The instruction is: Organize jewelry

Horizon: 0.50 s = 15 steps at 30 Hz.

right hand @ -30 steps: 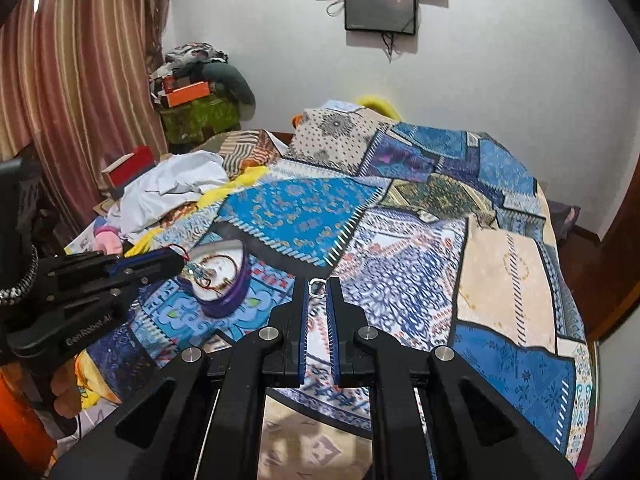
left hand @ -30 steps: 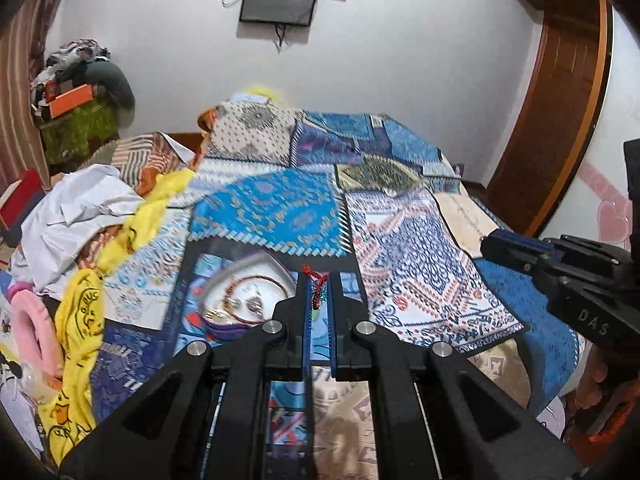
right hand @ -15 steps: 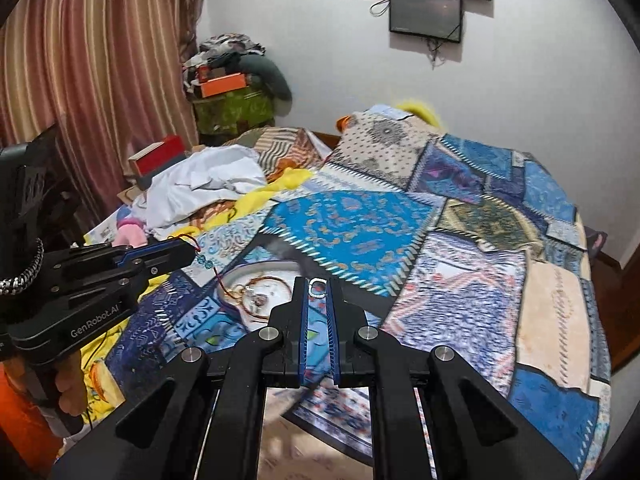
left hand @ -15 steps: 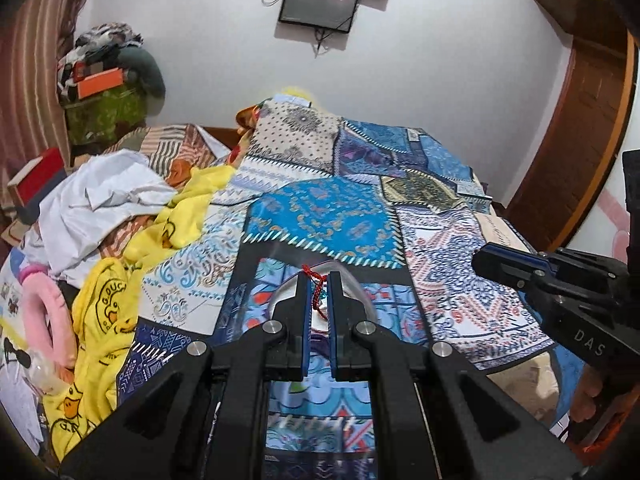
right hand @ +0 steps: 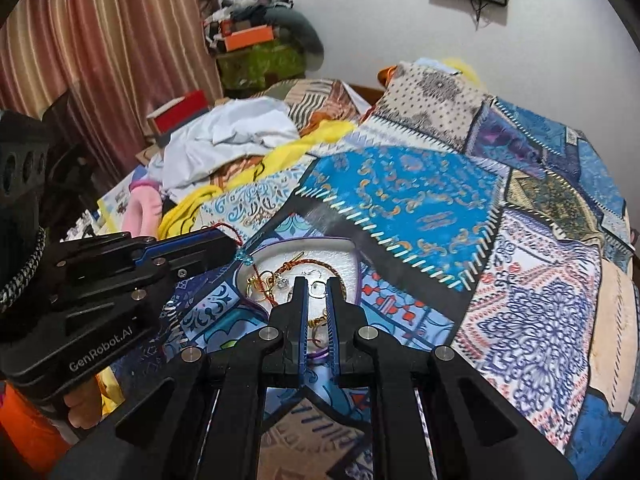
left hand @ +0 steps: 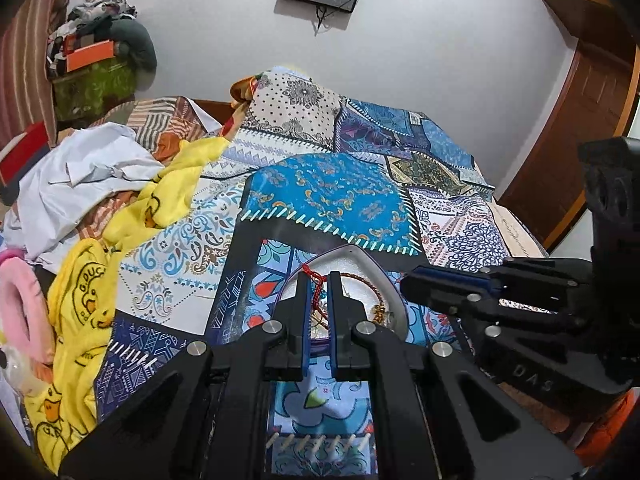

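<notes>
1. The left gripper point(left hand: 318, 280) is clamped on a red thread bracelet point(left hand: 316, 286); the cord sits between its fingers, and in the right wrist view it trails off the tip point(right hand: 236, 246) towards a small blue bead.
2. The right gripper point(right hand: 318, 286) is nearly closed on a small silver ring point(right hand: 317, 287) held at its fingertips.
3. Both tips hover over the white jewelry tray point(right hand: 316, 246), a purple-rimmed dish resting on the patchwork bedspread point(right hand: 420, 200).
4. The relation that matters: the tray lies directly beneath and just ahead of both tools; the left tip hangs at the tray's left rim, the right tip sits over its near middle, so the right hand looks nearer to a clean drop.
5. The bracelet's long axis hangs downward from the left tip, its loose end already over the tray, where a brown beaded bracelet point(right hand: 308, 264) and gold earrings point(right hand: 256, 284) lie tangled.
6. My judgement: each piece needs only a small descent and release; the risk is the dangling cord snagging that tangle.
7. A yellow duck-print cloth point(left hand: 80, 304) lies well to the left, clear of the work.
</notes>
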Each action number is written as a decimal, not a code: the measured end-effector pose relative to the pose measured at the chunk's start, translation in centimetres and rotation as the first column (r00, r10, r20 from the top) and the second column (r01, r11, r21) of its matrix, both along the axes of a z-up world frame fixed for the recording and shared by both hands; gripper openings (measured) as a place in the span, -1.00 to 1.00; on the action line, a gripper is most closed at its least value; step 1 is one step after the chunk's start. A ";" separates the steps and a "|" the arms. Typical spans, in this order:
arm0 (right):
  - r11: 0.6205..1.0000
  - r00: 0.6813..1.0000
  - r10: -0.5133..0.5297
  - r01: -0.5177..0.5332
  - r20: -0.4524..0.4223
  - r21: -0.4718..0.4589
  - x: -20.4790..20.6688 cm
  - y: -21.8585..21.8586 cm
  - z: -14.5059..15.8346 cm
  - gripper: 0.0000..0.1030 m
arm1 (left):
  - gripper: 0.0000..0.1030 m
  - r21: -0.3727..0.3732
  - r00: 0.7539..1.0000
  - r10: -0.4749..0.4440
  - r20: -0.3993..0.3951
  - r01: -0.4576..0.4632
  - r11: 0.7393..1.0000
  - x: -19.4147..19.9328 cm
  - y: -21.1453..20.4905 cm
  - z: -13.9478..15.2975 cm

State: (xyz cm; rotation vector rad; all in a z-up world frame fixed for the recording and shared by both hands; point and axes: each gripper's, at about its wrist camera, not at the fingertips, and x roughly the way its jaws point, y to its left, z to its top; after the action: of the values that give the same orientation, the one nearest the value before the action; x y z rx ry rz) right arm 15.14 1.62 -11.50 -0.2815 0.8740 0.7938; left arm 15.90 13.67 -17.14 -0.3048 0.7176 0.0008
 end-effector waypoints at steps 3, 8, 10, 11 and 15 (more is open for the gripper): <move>1.000 1.000 0.008 -0.009 -0.018 -0.021 0.3 0.7 -0.7 -0.85 | -0.90 -0.016 1.000 -0.015 -0.011 0.015 1.000 0.5 0.3 -0.6; 0.999 0.999 0.005 -0.008 -0.045 -0.052 0.9 1.4 -1.8 -0.85 | -0.90 -0.028 0.999 -0.043 -0.028 0.042 0.999 1.2 0.4 -1.5; 0.998 0.999 0.002 -0.006 -0.053 -0.062 1.2 1.6 -2.2 -0.85 | -0.90 -0.026 0.998 -0.049 -0.034 0.048 0.999 1.3 0.4 -1.8; 0.998 0.998 0.001 -0.005 -0.058 -0.066 1.3 1.6 -2.3 -0.85 | -0.90 -0.023 0.998 -0.048 -0.038 0.047 0.999 1.4 0.4 -1.9; 0.998 0.998 0.003 -0.007 -0.056 -0.069 1.3 1.8 -2.4 -0.85 | -0.90 -0.035 0.998 -0.041 -0.042 0.039 0.999 1.3 0.8 -2.0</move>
State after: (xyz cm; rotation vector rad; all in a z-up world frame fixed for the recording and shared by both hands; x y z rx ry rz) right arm 16.45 3.43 -13.92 -0.3240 0.9550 0.7801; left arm 17.25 14.50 -19.15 -0.3237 0.7668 -0.0427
